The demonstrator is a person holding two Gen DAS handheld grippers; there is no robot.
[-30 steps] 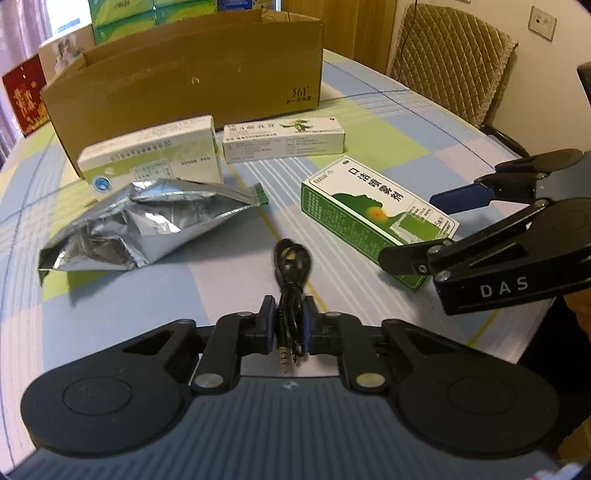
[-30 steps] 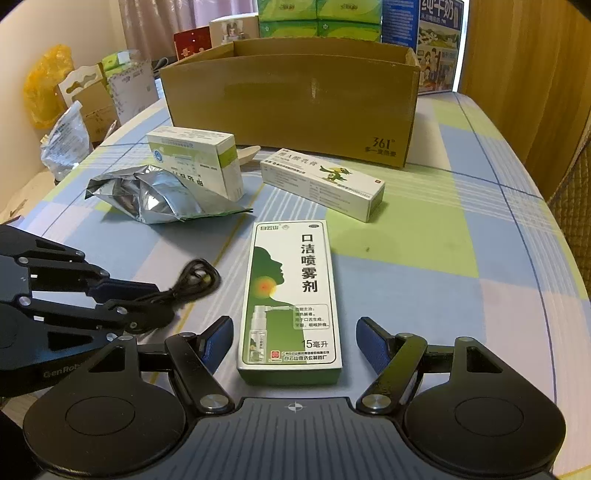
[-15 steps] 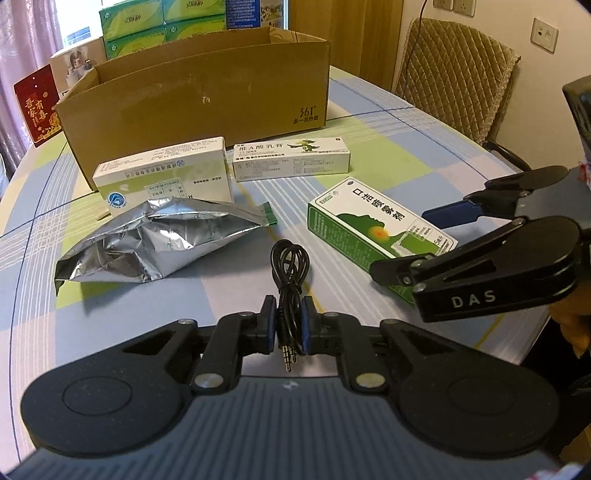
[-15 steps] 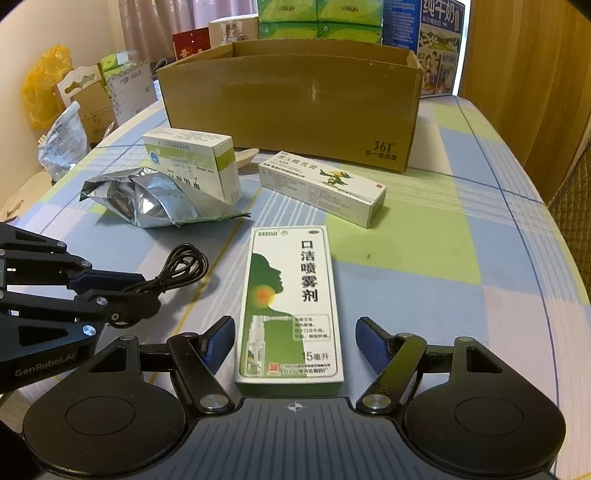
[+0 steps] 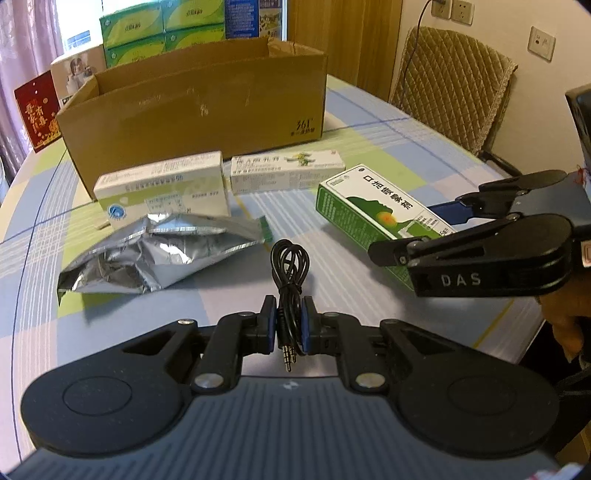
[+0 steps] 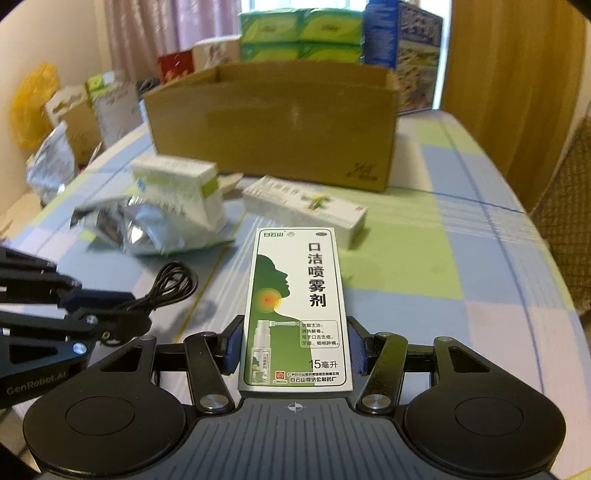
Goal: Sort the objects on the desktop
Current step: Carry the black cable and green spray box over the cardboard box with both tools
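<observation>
Left gripper [image 5: 289,328] pinches the soft, floppy cable [image 5: 290,273] near its plugs, right gripper [image 6: 295,347] squeezes the light, stiff spray box [image 6: 297,306] by its near end, w/ carton [image 5: 192,110] far.

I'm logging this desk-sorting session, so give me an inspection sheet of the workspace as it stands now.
Surface: table under a blue, green and white checked cloth.
Job's things: green spray box lifted at its near end; white medicine box; long white box; silver foil pouch; open cardboard box behind them.
Clutter: tissue packs, red card and cartons beyond the cardboard box.
Grippers: left hand-held gripper shut on the black audio cable; right hand-held gripper shut on the green spray box.
Cables: only the audio cable, coiled, plugs toward the camera.
Surroundings: quilted chair, wall sockets, curtains.
</observation>
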